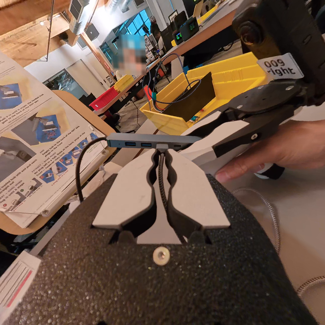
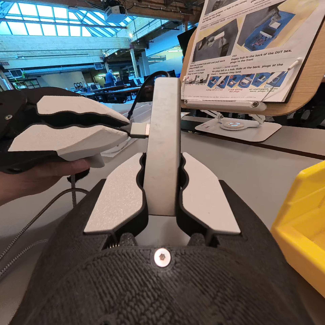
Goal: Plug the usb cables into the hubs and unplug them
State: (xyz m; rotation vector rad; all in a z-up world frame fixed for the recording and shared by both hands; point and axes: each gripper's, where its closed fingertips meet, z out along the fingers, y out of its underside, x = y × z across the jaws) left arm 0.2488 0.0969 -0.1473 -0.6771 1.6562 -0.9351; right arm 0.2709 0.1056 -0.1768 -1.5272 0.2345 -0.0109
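Right claw (image 2: 162, 158) clamps the USB hub (image 2: 164, 140) (held above the worktop (image 2: 246, 167)) — left claw (image 1: 161, 154) pinches the plug (image 1: 162, 146) seated in it; beyond the hub, a yellow bin (image 1: 219, 91) holds cables (image 1: 154, 95).

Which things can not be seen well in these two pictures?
- Plug depth: both views; the hub covers its tip.
- Hub's ports: right wrist view shows only its plain back.
- Braided cable far end: left wrist view, cut by the edge.
- Yellow bin contents: left wrist view, too small.
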